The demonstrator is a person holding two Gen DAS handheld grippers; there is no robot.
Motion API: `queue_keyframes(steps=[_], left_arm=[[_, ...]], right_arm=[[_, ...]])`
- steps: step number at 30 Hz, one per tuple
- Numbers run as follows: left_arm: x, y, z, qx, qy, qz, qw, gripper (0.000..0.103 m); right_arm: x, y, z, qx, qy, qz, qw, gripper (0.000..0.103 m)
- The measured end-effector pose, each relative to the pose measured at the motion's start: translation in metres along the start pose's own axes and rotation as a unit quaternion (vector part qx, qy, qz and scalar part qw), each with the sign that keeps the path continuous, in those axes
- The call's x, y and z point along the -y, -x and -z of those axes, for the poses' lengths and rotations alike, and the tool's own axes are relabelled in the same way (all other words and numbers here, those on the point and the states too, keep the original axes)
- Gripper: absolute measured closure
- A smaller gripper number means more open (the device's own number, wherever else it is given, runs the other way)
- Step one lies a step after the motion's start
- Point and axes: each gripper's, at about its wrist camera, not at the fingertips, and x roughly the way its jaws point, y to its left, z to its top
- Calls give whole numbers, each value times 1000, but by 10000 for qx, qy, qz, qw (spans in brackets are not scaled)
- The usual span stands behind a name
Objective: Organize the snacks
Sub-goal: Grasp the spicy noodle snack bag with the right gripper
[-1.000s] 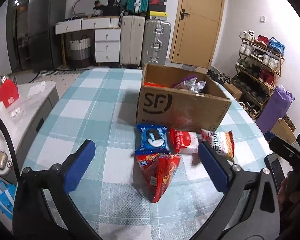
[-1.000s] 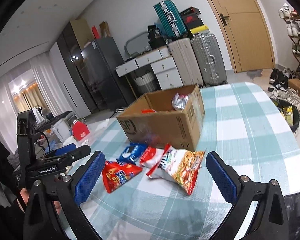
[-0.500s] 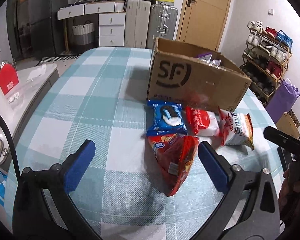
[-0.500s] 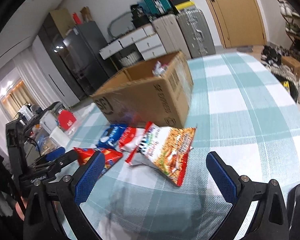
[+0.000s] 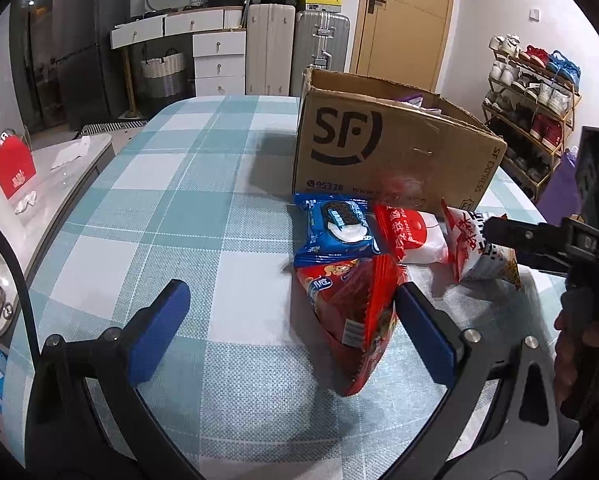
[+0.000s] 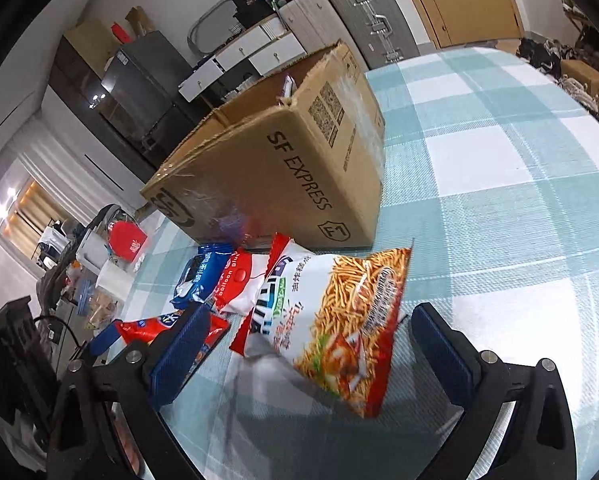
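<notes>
Nearest the left wrist camera, the left gripper (image 5: 287,320) hangs low over the teal-and-white checked woven tablecloth (image 5: 171,216), its two flat blue rubber-faced pads (image 5: 157,332) spread wide and holding nothing. The right-hand pad lies just beside the crinkled red foil chip bag (image 5: 351,312), a glossy wedge tapering to a point toward the camera; whether pad and bag touch cannot be told. Beyond it lie the blue plastic cookie packet printed with a dark sandwich biscuit (image 5: 337,228) and the red-and-white pillow-shaped snack packet (image 5: 413,234), side by side and overlapping at the edges.

In the right wrist view, the right gripper (image 6: 307,356) is likewise wide open and empty, straddling the near end of the puffy white-and-orange bag printed with thin fried sticks (image 6: 335,320); the bag lies slack between the pads, touching neither as far as can be seen. The bag's serrated top edge reaches toward the box.

Behind all four packets stands the open brown corrugated cardboard box marked SF EXPRESS (image 6: 295,160), its top edges ragged, a scrap of purple wrapper just showing inside.

Compared with a second ago, both grippers have dropped lower and closer: the snacks and box loom much larger, the box's interior is now nearly hidden, and the packets themselves have not shifted.
</notes>
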Motion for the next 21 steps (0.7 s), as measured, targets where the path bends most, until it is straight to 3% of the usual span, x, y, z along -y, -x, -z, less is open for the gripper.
queue_keyframes(steps=[5,9,16,21], left_arm=[[-1,-1,2,-16,1,42,10000,1],[-1,-2,3,-33,12,67,10000,1],[-1,-2,2,-83,1,48,10000,1],[1,3,0,-50,-56,-9,10000,1]], right_arm=[[-2,-7,-3,16,-32,-40,10000,1],[-3,-9,-2,11,10,-8,10000,31],[0,-4,4,70,132,-31,9999,48],[7,9,10,219,-22,-85,9997,51]])
